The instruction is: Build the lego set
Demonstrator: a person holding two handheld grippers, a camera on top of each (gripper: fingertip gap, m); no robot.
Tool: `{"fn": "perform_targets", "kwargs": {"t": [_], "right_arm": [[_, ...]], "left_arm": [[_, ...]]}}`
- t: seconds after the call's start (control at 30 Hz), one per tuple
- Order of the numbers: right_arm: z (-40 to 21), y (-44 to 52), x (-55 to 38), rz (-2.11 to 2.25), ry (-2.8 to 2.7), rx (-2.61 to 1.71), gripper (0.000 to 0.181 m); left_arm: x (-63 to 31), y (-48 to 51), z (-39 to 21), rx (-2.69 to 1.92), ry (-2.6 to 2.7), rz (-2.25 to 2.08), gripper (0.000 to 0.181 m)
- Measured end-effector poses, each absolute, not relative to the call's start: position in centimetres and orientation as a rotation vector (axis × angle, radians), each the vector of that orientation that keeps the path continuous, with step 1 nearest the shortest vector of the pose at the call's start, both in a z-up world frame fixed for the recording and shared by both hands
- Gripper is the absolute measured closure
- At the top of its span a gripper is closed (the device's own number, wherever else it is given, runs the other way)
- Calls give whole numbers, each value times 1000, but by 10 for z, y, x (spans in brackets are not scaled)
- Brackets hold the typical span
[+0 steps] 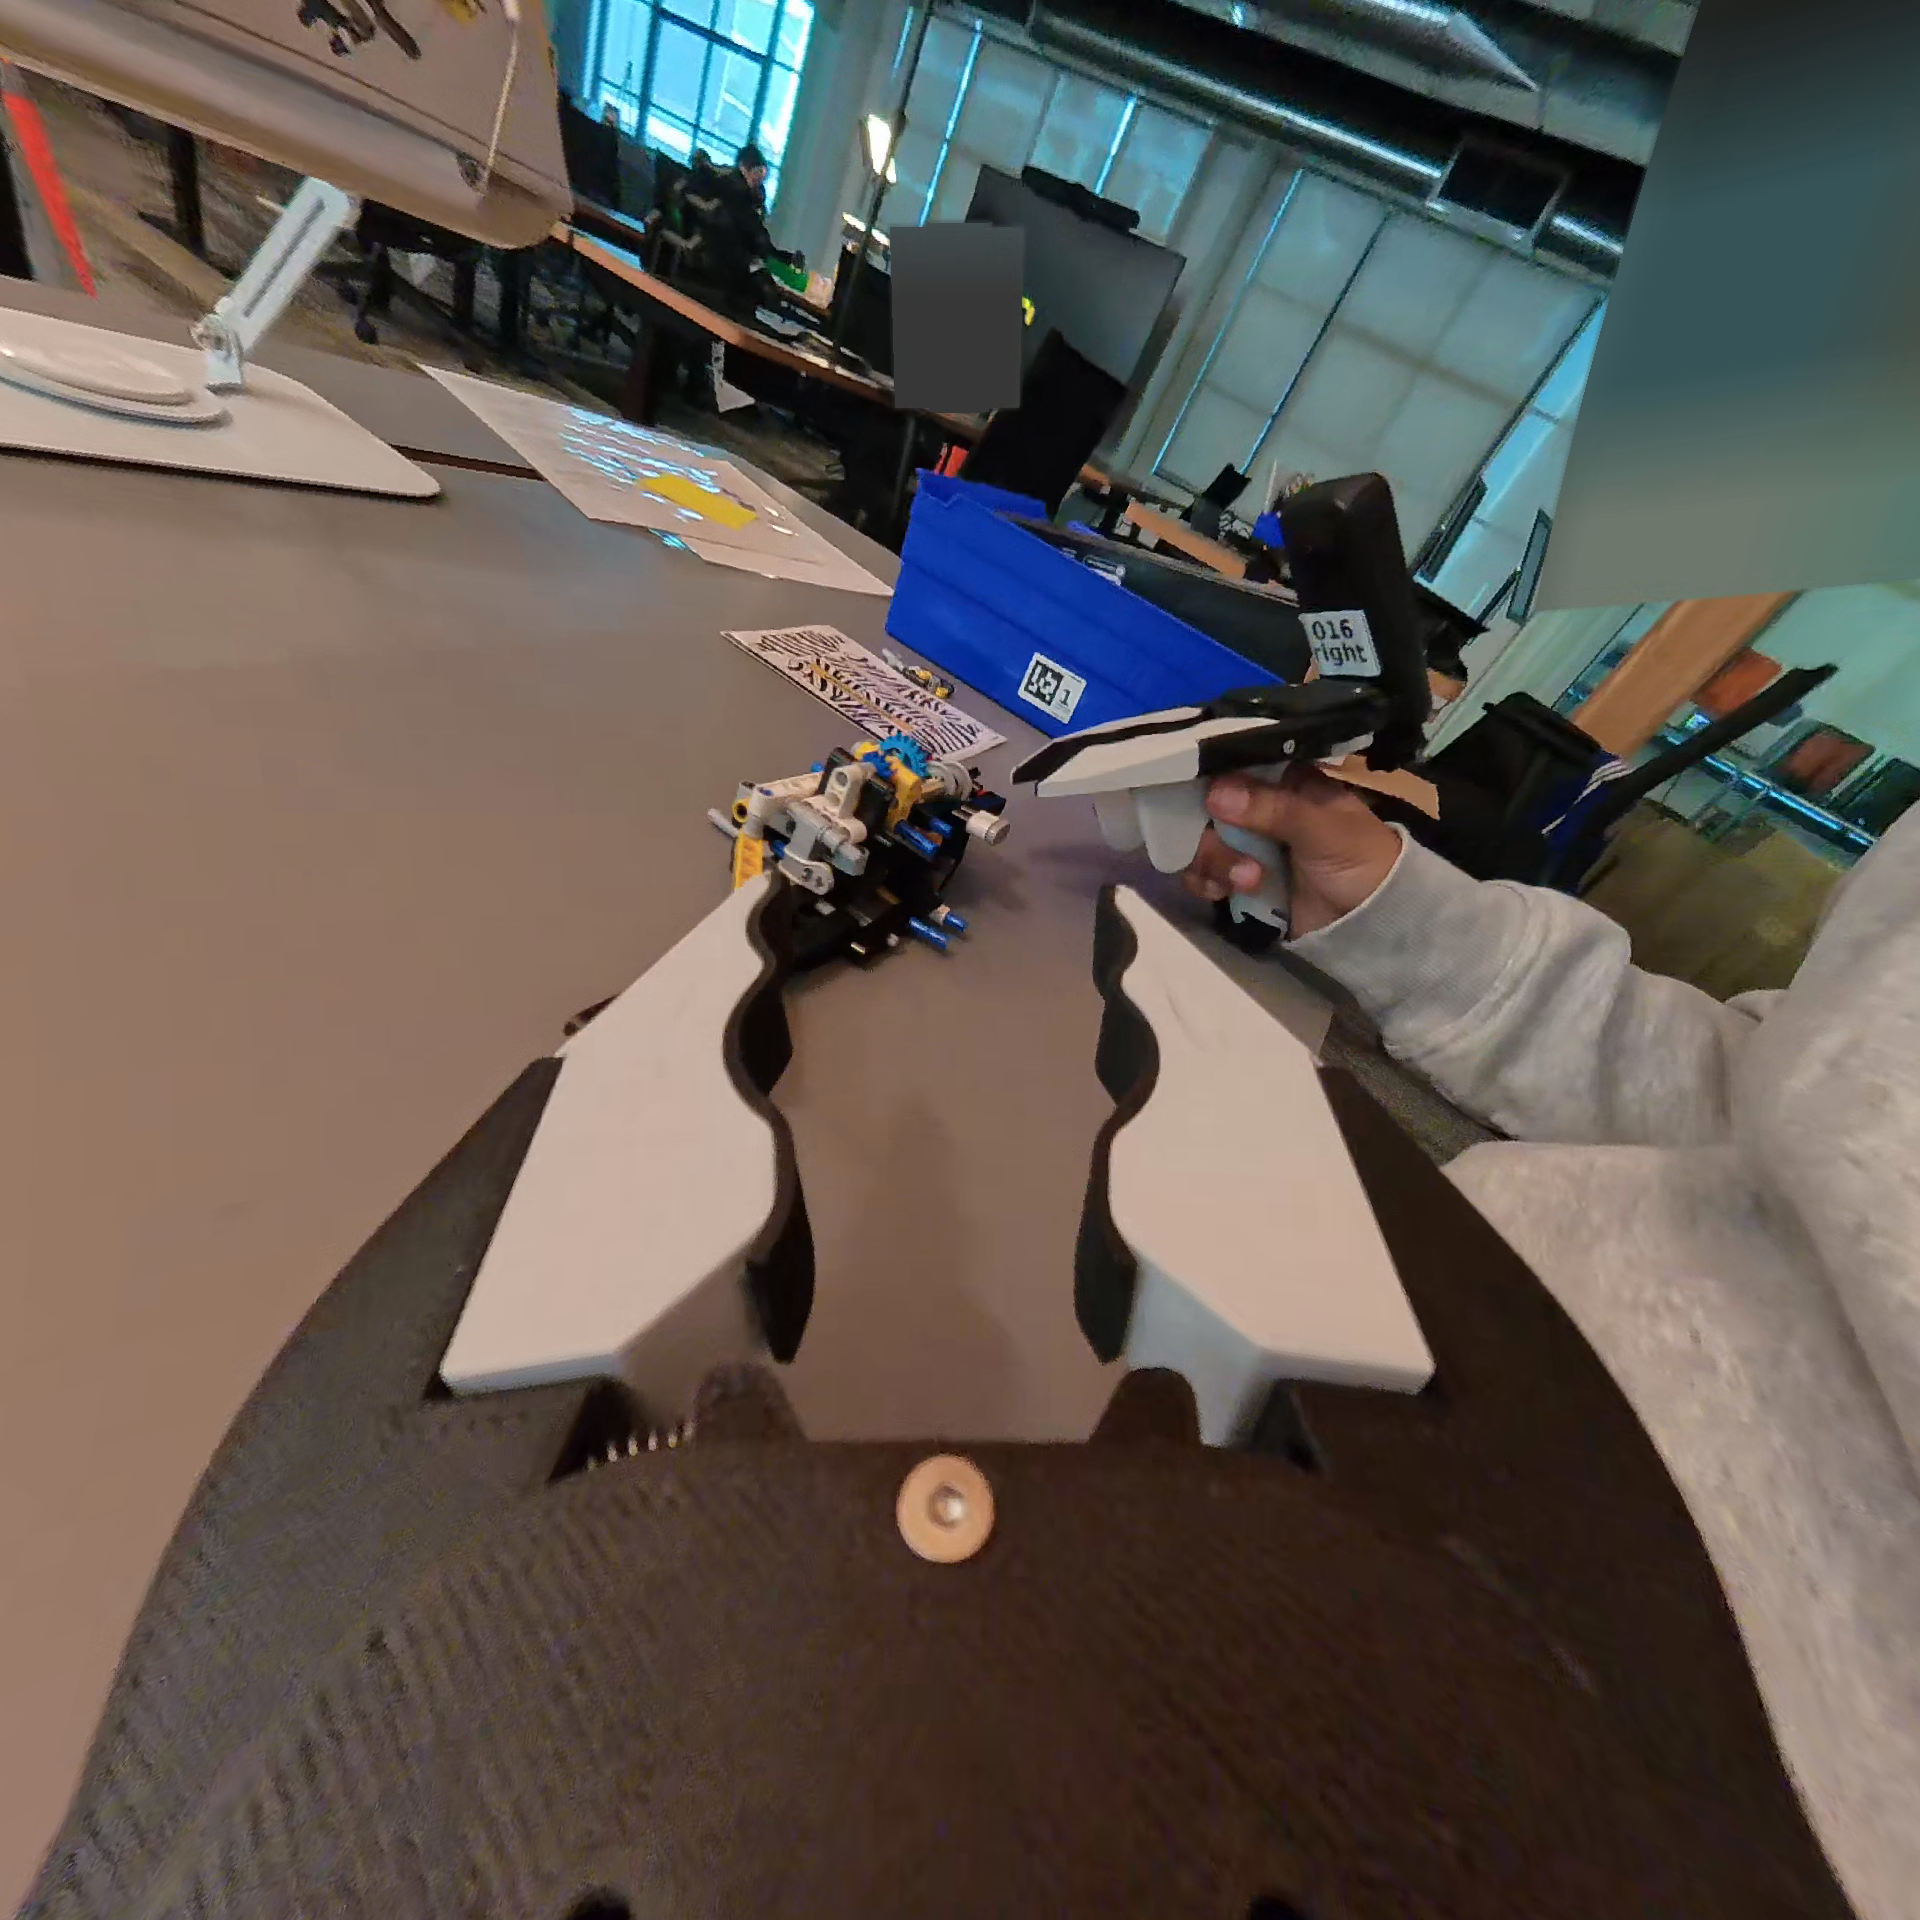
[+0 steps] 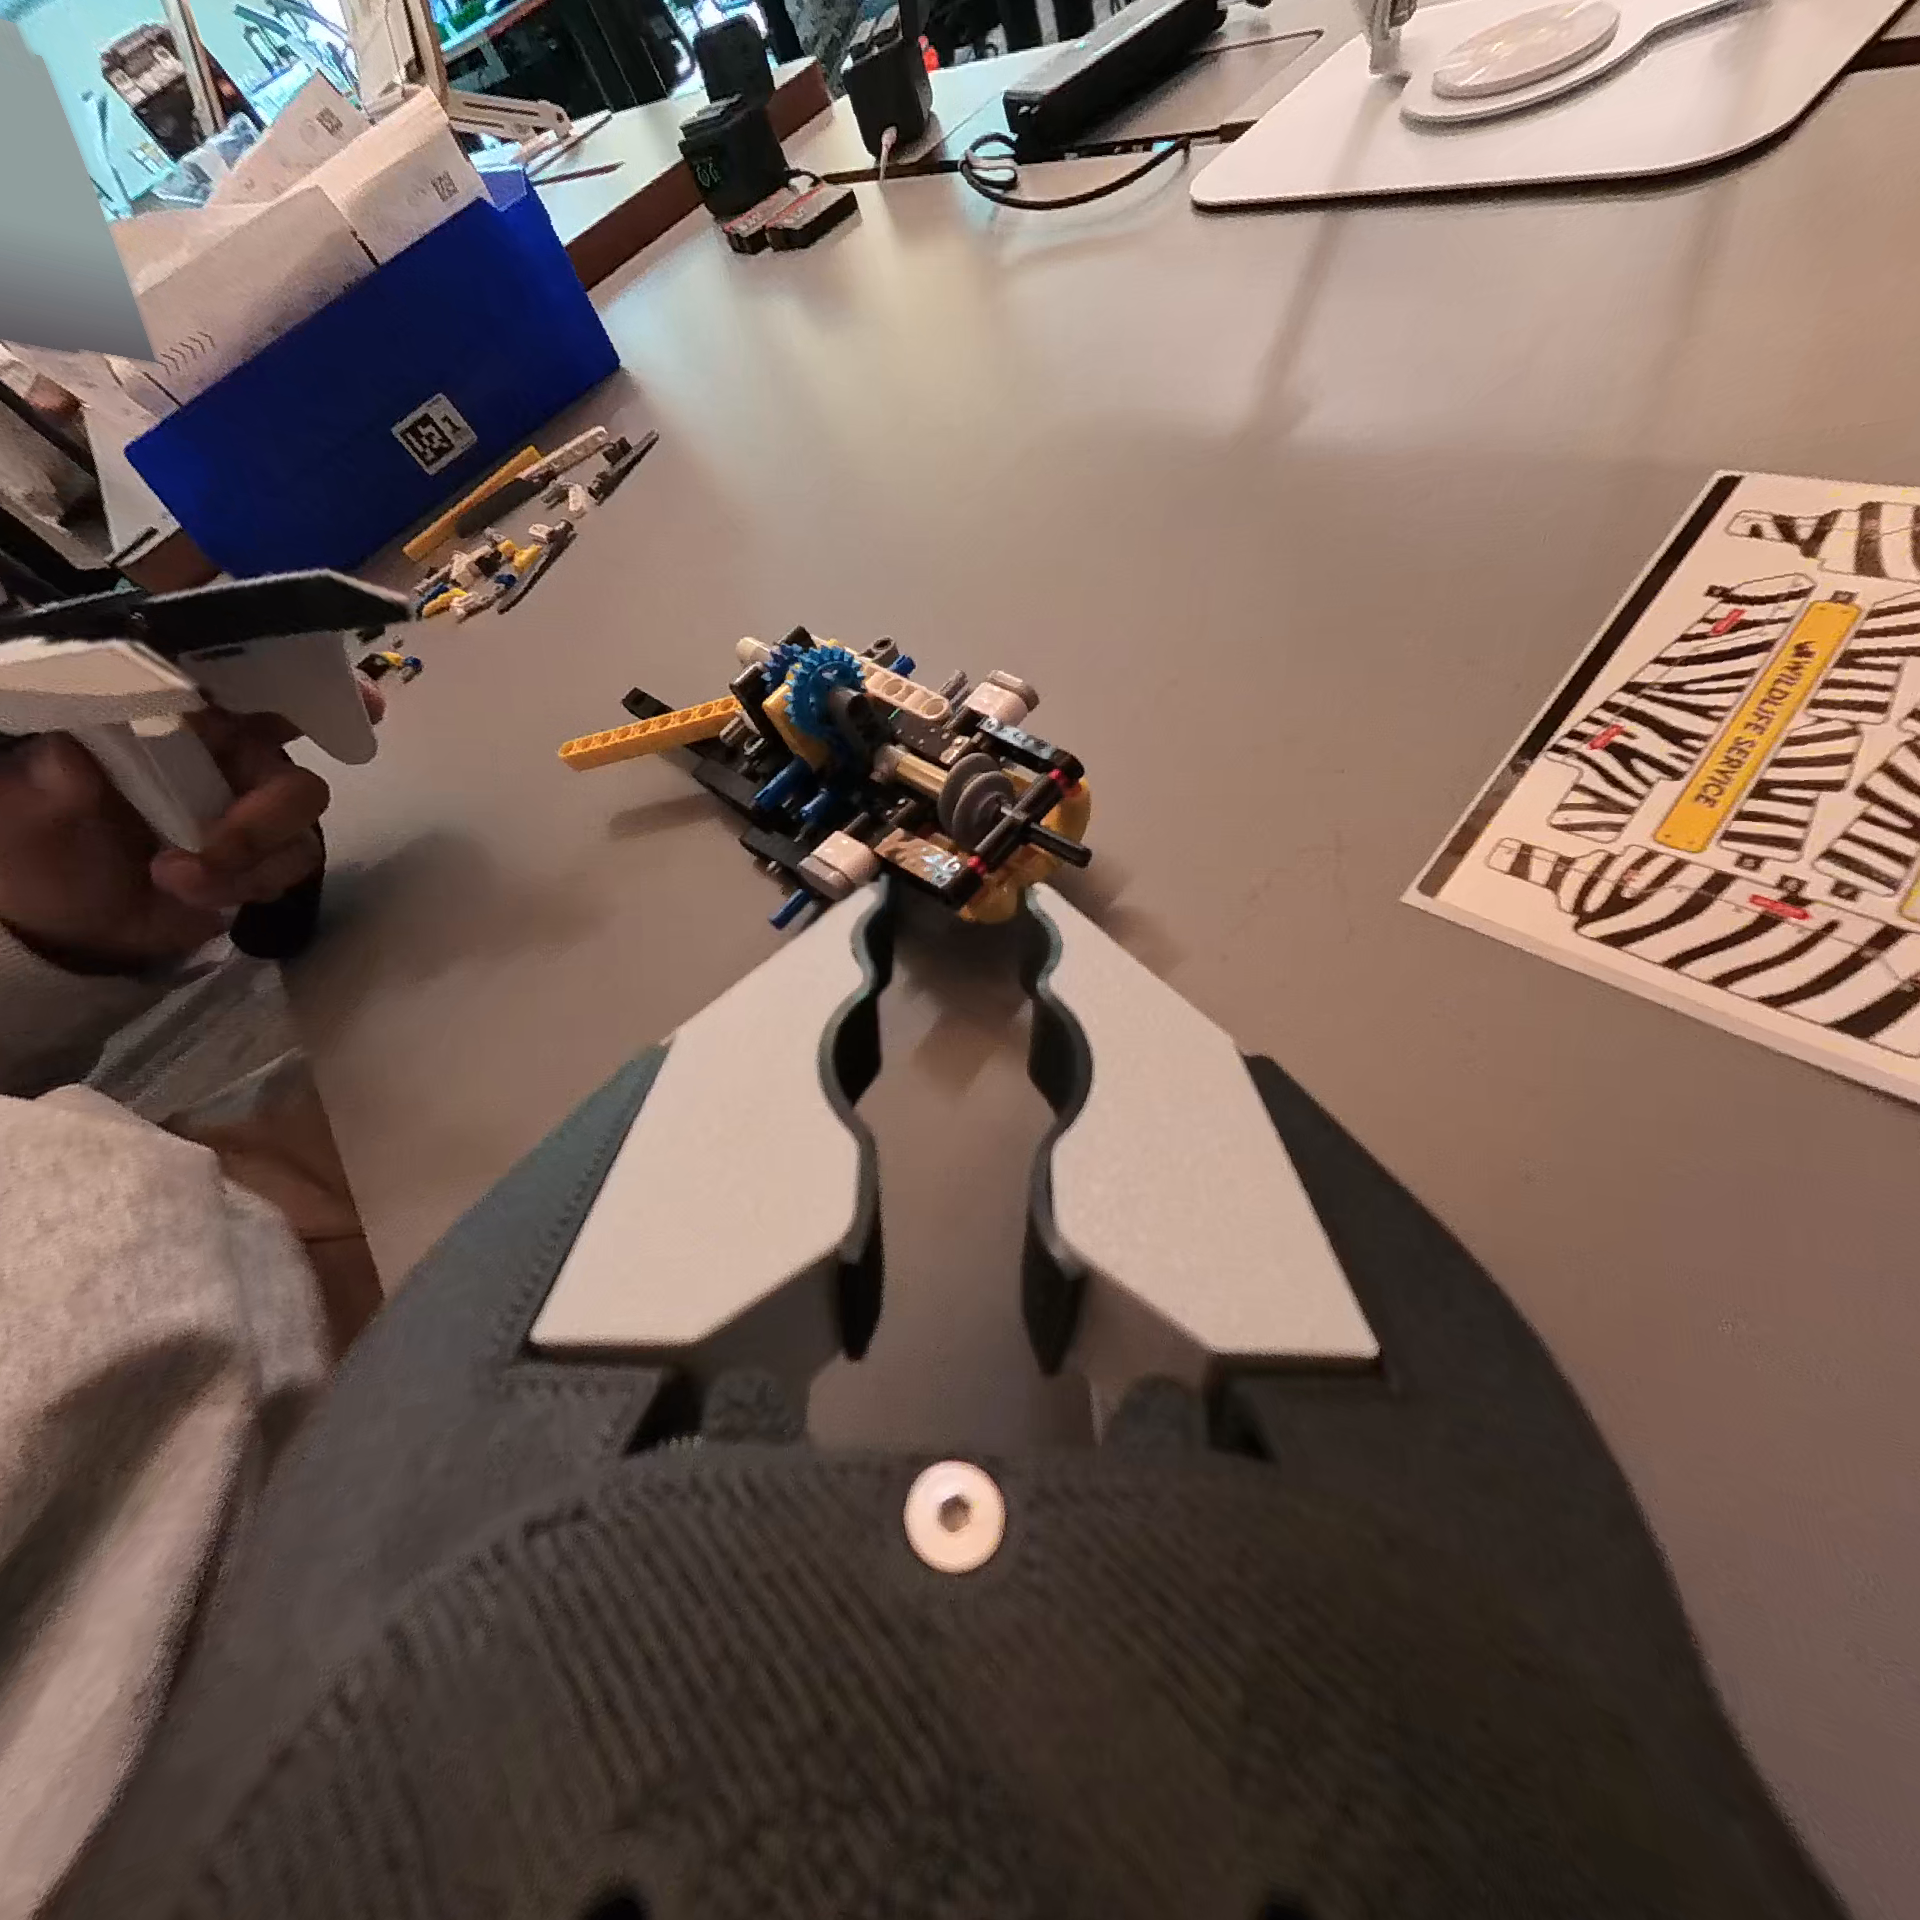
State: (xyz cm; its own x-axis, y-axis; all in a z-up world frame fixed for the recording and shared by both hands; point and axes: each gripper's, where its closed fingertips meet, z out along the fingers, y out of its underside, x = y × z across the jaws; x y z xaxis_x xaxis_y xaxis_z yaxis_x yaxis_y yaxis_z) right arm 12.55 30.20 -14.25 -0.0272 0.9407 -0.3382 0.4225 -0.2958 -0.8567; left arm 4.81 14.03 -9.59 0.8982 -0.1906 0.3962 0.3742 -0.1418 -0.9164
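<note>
A partly built lego model (image 1: 862, 831) of black, yellow, grey and blue parts with a blue gear lies on the grey table (image 1: 312, 727). My left gripper (image 1: 940, 894) is open and empty, its left fingertip just in front of the model. My right gripper (image 2: 956, 894) is open and empty, its tips right at the model's (image 2: 883, 769) near yellow end. A long yellow beam (image 2: 655, 727) sticks out of the model's far side. Loose lego pieces (image 2: 499, 540) lie by the blue bin. The other gripper shows side-on in each view: the right gripper (image 1: 1039, 774), the left gripper (image 2: 395, 603).
A blue bin (image 2: 364, 395) stands beyond the model, also in the left wrist view (image 1: 1039, 634). A zebra-striped sticker sheet (image 2: 1714, 769) lies to the right. A white stand base (image 2: 1507, 135), black devices and cables (image 2: 748, 156) sit at the far edge. A printed sheet (image 1: 675, 488) lies farther back. The grippers' ends are close to 20 cm from one another. About 40 cm separates my right fingertips from the white stand base (image 2: 1507, 135). Look for it in the left wrist view (image 1: 211, 441) too.
</note>
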Motion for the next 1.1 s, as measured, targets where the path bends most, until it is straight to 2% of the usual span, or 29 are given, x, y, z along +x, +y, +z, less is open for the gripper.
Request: {"fn": "perform_targets", "kwargs": {"t": [0.47,1.1], "right_arm": [[-145,290,122,1443,-1367,-1841,143],[-147,296,121,1436,-1329,-1876,156]], "left_arm": [[46,141,-99,-1649,-189,-547,127],[48,145,-105,-1687,-187,-568,126]]}}
